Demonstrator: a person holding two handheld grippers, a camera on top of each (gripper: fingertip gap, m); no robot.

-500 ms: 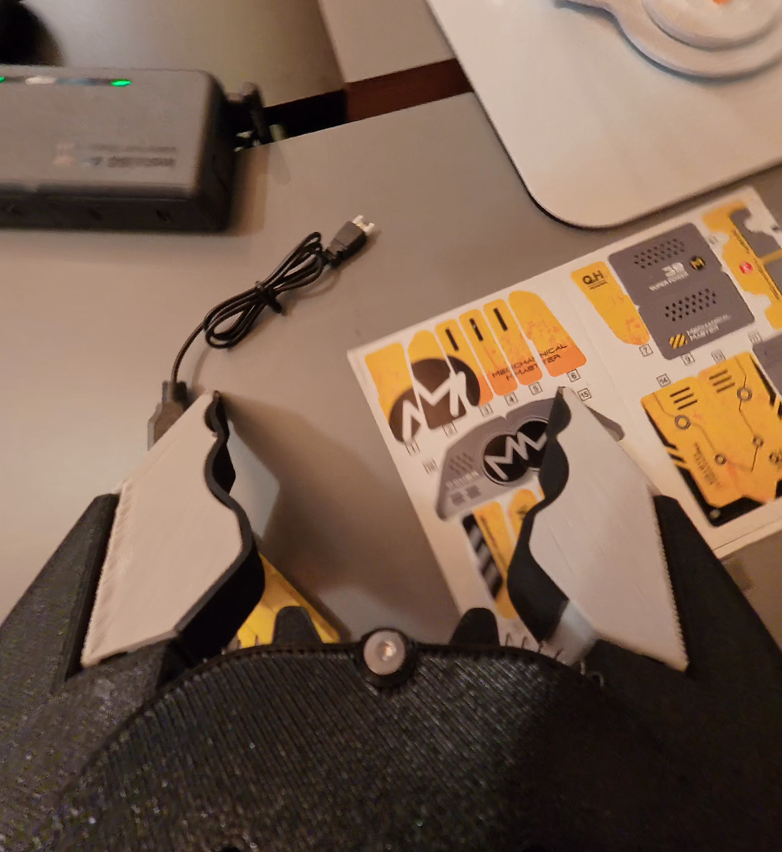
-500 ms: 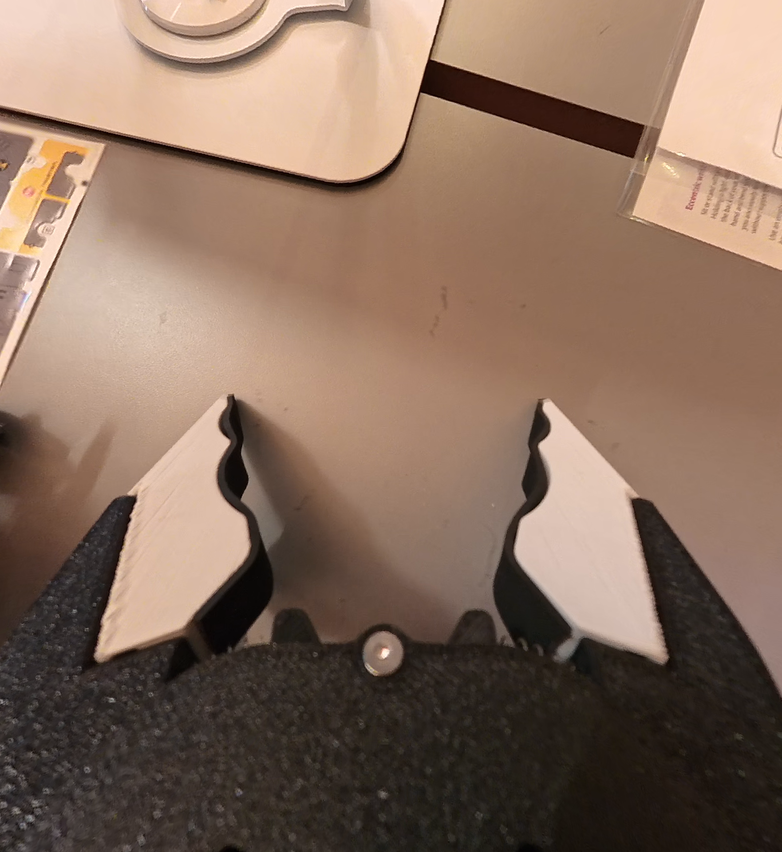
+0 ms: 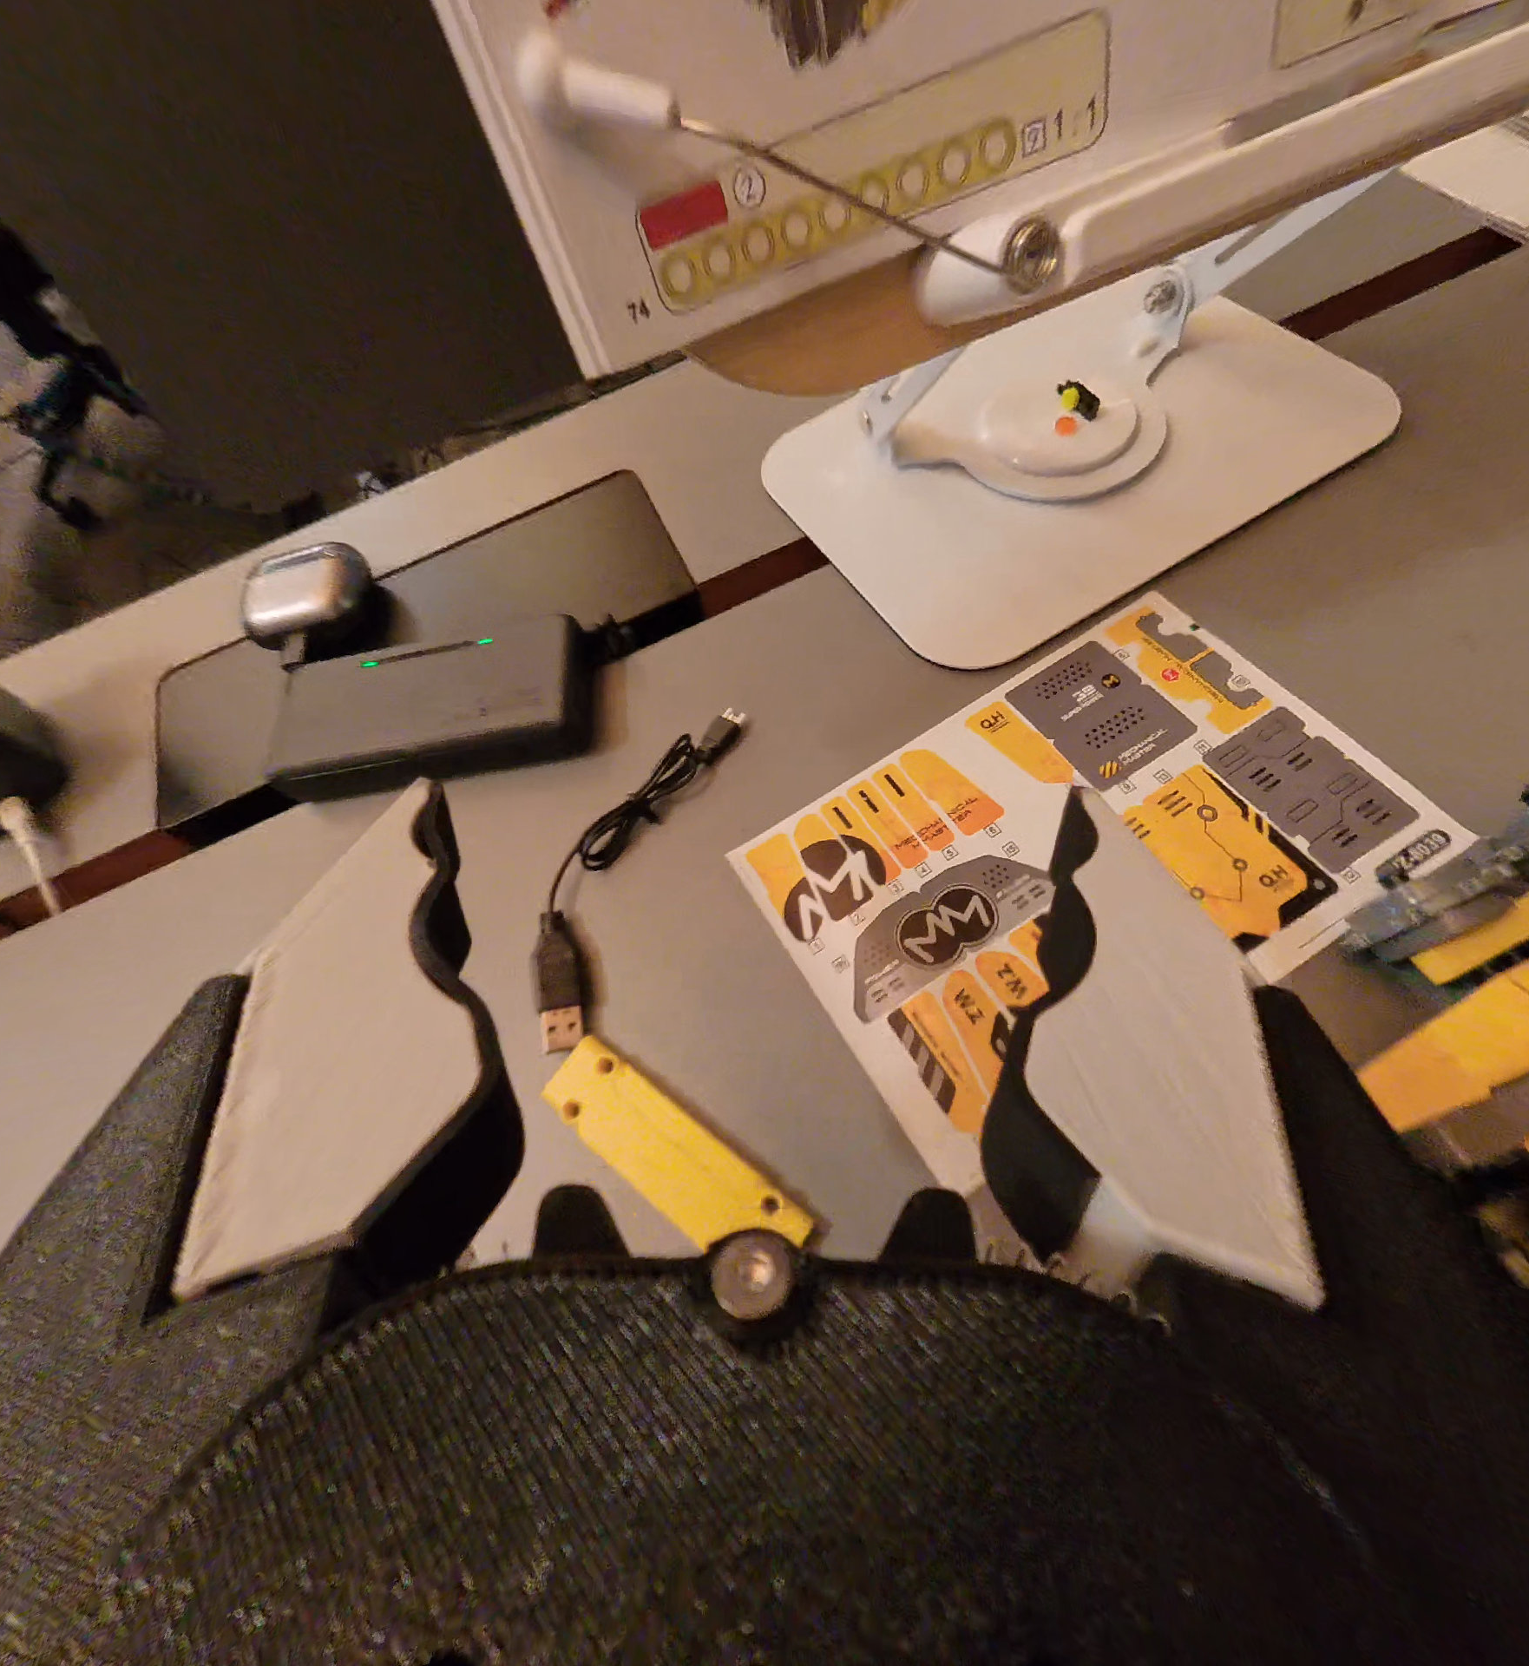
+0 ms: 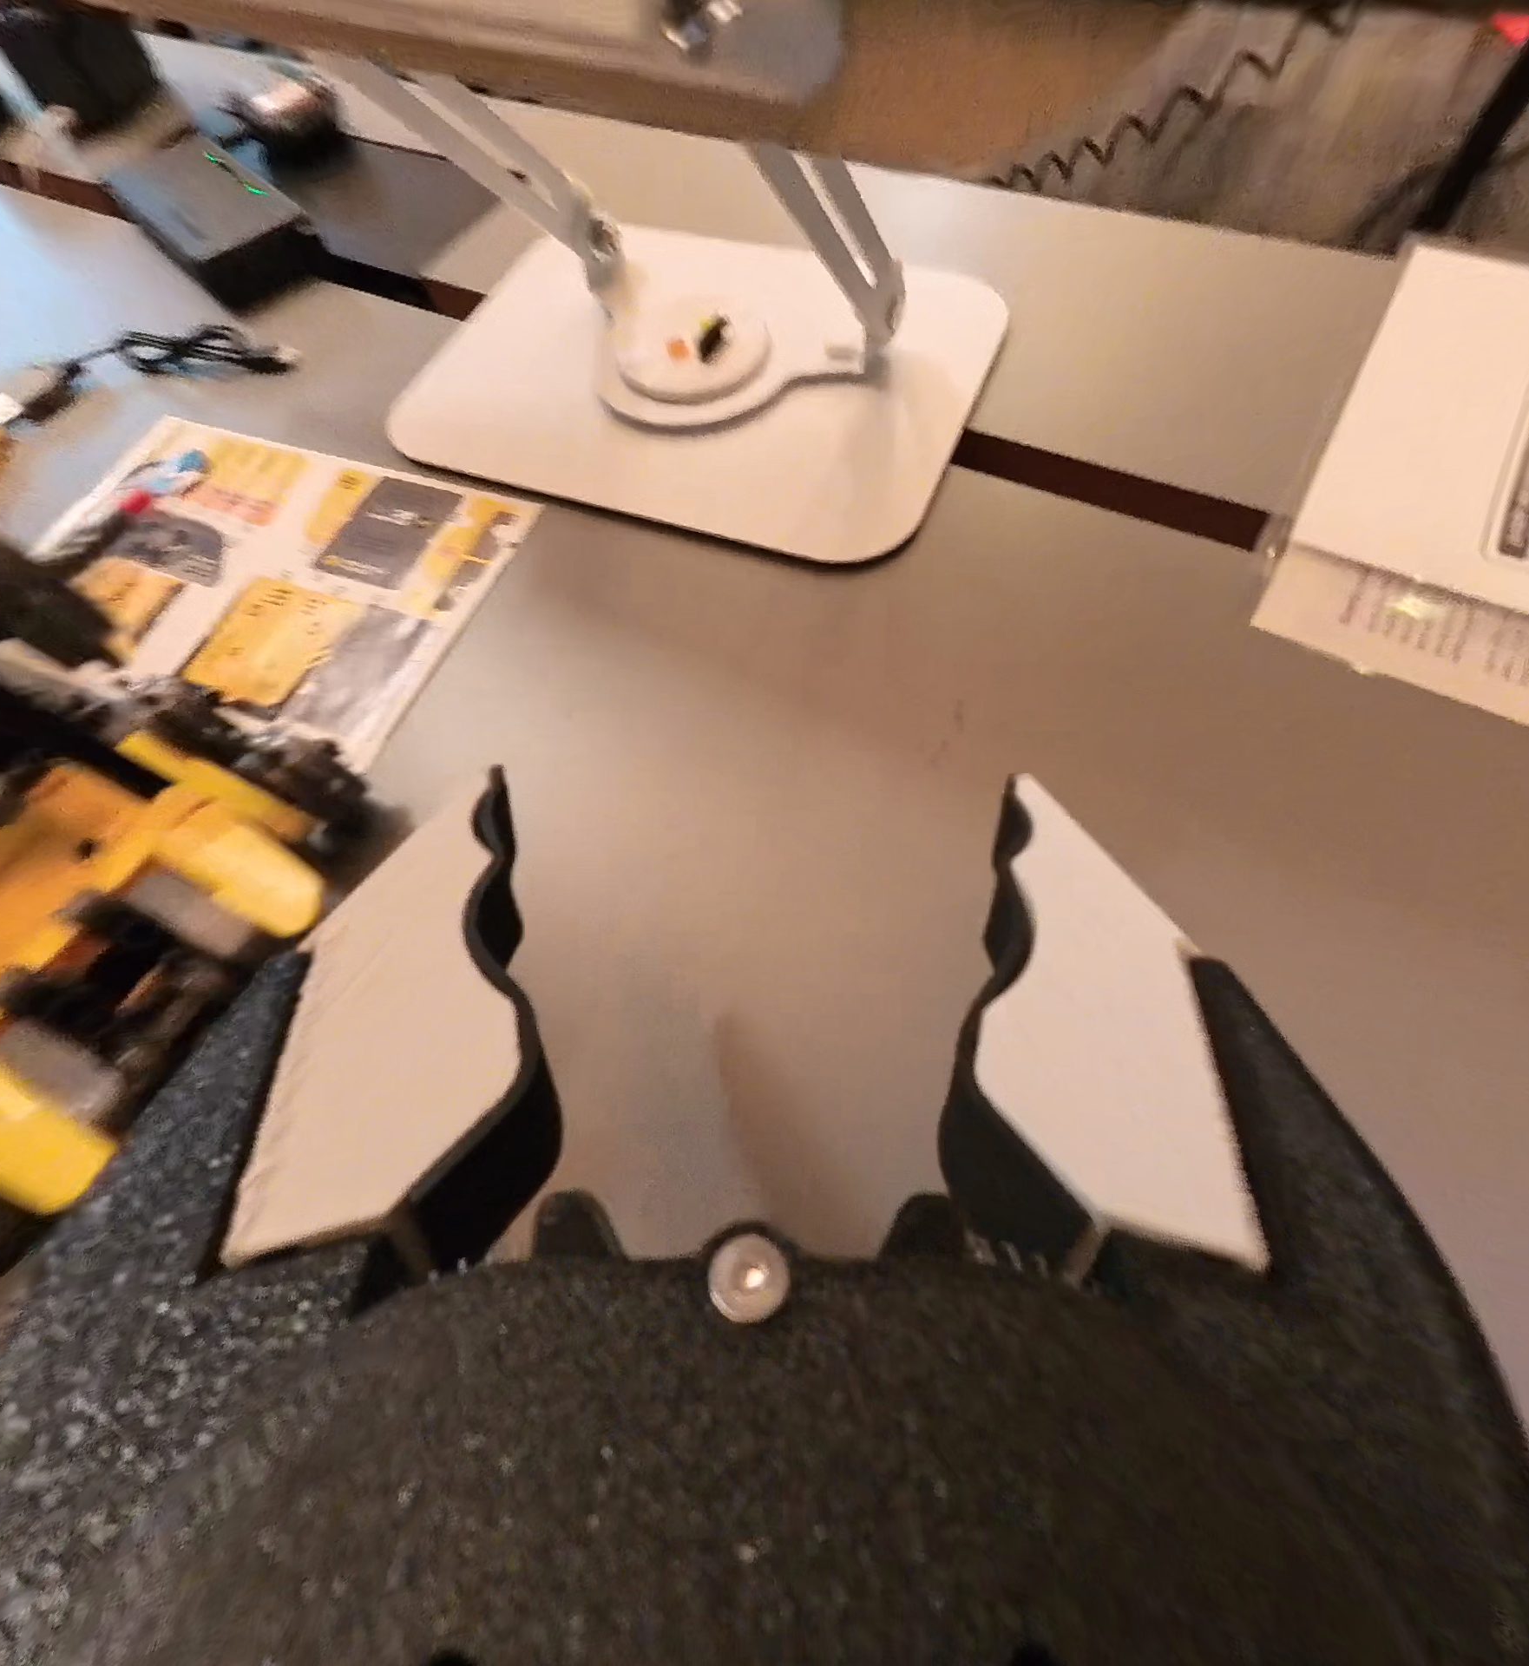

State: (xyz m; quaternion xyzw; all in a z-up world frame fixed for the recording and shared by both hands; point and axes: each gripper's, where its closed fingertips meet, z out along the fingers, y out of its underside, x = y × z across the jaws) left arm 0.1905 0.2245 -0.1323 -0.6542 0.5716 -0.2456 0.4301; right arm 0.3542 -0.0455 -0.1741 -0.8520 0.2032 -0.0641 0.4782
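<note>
Both hand-held grippers have lifted off the grey desk: left hand-held gripper gapes wide and empty above a flat yellow plastic block; right hand-held gripper likewise spread, empty.

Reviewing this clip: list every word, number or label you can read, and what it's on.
I won't quote writing; these bear it:
Sticker sheet: logos and small numbers on yellow and grey decals.
White board above the stand: printed marks.
Black box: faint marking, too small.
White sheet at the right: blurred print.
</note>
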